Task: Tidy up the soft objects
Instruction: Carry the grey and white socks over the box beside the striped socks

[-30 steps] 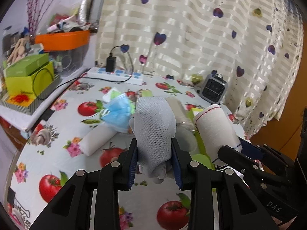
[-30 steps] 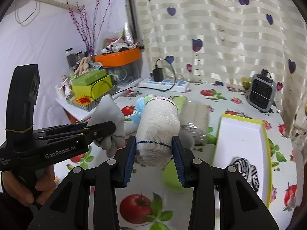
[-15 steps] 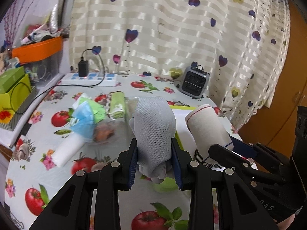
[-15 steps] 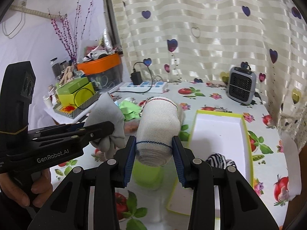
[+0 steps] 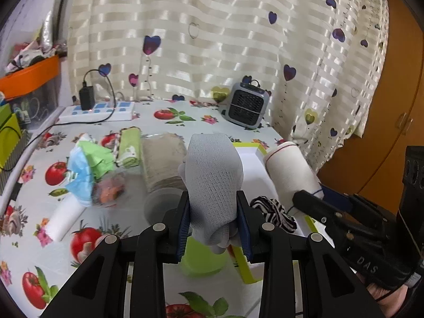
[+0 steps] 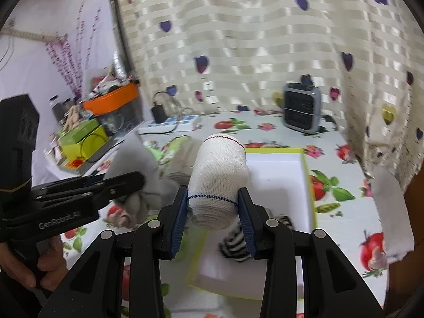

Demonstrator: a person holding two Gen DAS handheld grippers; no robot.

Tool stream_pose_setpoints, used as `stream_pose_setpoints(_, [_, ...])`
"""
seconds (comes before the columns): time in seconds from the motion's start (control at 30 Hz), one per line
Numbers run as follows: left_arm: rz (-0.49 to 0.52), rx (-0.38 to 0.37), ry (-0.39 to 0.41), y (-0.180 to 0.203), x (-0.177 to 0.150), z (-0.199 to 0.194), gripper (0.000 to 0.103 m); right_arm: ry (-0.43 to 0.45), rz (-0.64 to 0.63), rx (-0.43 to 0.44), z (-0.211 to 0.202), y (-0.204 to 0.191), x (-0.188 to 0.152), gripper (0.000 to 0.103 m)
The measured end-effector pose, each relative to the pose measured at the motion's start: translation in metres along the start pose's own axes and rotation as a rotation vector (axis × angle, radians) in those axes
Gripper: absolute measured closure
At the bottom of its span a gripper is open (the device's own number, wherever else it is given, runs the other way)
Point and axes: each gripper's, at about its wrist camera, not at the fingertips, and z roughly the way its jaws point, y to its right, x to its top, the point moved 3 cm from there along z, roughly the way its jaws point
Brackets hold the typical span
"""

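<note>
currently my left tongs (image 5: 213, 218) clamp a grey sock (image 5: 213, 180), my right tongs (image 6: 213, 216) a bandage roll (image 6: 217, 182); next, lower both into the white box (image 6: 278, 169).

Bright backlight through curtain (image 5: 212, 39); right view motion-blurred; fisheye edges bent, dark.

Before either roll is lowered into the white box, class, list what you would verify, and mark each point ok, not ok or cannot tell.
1. Left gripper clamps the grey roll: ok.
2. Right gripper clamps the white bandage roll: ok.
3. White box has bare floor for both rolls: ok, its far half is free.
4. Striped item sits inside the box, near end: ok.
5. Rolls are directly above the box: cannot tell.
6. The two grippers are clear of each other: ok, side by side and apart.
</note>
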Motion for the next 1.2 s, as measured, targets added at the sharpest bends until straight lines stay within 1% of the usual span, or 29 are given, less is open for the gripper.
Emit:
stream_pose_setpoints(0.2, [0.022,-0.033,-0.011,0.015,0.004,0.012,0.072,0.004,0.037,-0.040,-0.003,0.022,0.001,0.064])
stream_pose_setpoints(0.37, [0.036,-0.051,-0.026,0.024,0.005,0.024,0.072,-0.005,0.052,-0.055,0.000,0.033,-0.001,0.064])
stream_pose_setpoints(0.7, [0.061,-0.075,-0.088,0.037,0.002,0.060,0.072,-0.063,0.085,-0.085,0.028,0.057,-0.010,0.064])
stream_pose_setpoints(0.83, [0.072,-0.096,-0.122,0.043,0.002,0.079,0.072,-0.083,0.094,-0.097,0.039,0.066,-0.011,0.064])
stream_pose_setpoints(1.1, [0.077,-0.095,-0.163,0.048,0.003,0.110,0.072,-0.117,0.112,-0.120,0.059,0.085,-0.012,0.063])
stream_pose_setpoints(1.2, [0.075,-0.097,-0.194,0.049,0.002,0.122,0.071,-0.131,0.105,-0.119,0.065,0.086,-0.013,0.061])
